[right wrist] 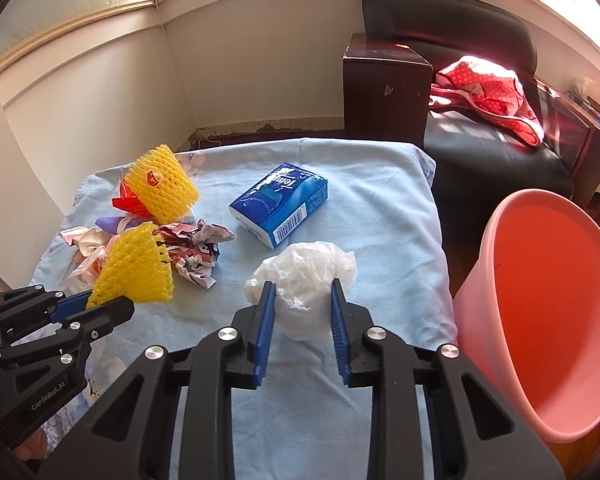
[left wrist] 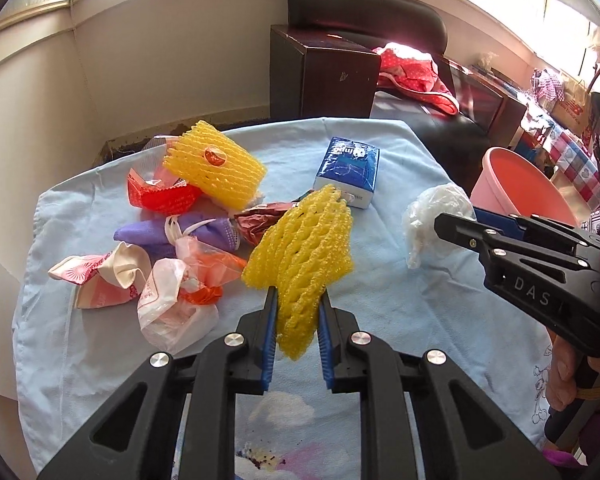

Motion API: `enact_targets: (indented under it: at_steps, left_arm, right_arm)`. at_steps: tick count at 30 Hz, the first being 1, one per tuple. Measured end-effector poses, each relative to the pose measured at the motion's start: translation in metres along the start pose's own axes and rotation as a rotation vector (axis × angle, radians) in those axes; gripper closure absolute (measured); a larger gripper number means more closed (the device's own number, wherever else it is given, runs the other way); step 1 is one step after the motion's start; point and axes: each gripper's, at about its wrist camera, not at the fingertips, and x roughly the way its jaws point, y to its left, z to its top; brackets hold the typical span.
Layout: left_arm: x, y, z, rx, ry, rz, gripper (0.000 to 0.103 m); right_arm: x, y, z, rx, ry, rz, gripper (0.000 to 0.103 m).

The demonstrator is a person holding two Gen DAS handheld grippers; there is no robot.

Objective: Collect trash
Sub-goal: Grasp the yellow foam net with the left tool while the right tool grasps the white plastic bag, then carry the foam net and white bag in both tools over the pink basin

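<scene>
The left tongs (left wrist: 298, 312) are clamping the lower end of a yellow foam net (left wrist: 300, 256), low centre in the left view, and we are holding it clear of the blue cloth (left wrist: 380, 280). The right tongs (right wrist: 303, 300) are closing around a white bag (right wrist: 300, 276) at the centre of the right view; the pads seem to be pressing its sides, though the crumpled film is making contact hard to judge.

We are reckoning the net very light, soft and springy, its open mesh giving the pads good purchase anywhere along the edge. The bag is looking light, thin and slippery, so we are taking it through the bulk of the wad, not a loose flap.

The net is bright yellow, a flattened tube of lattice foam. The bag is translucent white, scrunched into a loose ball. The pink bin (right wrist: 548, 312) is standing at the right edge, beside the cloth.
</scene>
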Motion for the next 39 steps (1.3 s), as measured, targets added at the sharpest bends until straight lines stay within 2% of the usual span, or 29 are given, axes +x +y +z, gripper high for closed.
enact_targets:
  at_steps: [9, 18, 29, 39]
  left_arm:
    - [-0.017, -0.027, 0.028, 0.029, -0.075, -0.014, 0.086]
    - [-0.033, -0.099, 0.067, 0.139, -0.169, -0.075, 0.086]
    - [-0.022, -0.184, 0.089, 0.244, -0.169, -0.142, 0.086]
    - [0.014, -0.234, 0.098, 0.303, -0.118, -0.144, 0.086]
  right_arm:
    - [-0.041, -0.012, 0.004, 0.013, -0.105, -0.081, 0.077]
    - [-0.085, -0.063, 0.004, 0.101, -0.179, -0.239, 0.077]
    - [-0.103, -0.130, -0.014, 0.220, -0.162, -0.405, 0.077]
    - [-0.082, -0.160, -0.022, 0.268, -0.096, -0.497, 0.077]
